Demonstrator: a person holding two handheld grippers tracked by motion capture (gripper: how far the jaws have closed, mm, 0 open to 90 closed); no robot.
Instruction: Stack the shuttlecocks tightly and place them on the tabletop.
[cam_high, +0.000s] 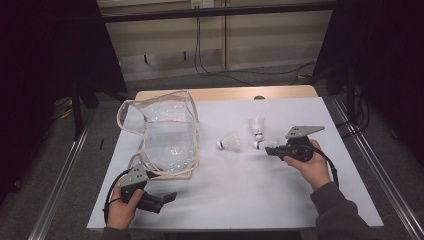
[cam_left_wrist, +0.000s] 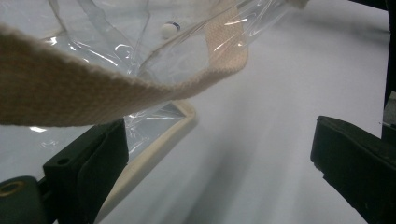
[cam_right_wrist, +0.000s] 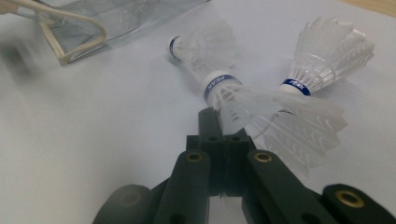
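I've got the right hand-held gripper (cam_right_wrist: 223, 122) clamped on one shuttlecock (cam_right_wrist: 252, 105); left hand-held gripper (cam_left_wrist: 219, 154) gapes empty by the clear bag (cam_high: 167, 135), nothing bagged yet.

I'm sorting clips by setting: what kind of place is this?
Probably a lab-style recording station, not a home: a white-covered table between metal rails, dark curtains at both sides, cables on the carpeted floor.
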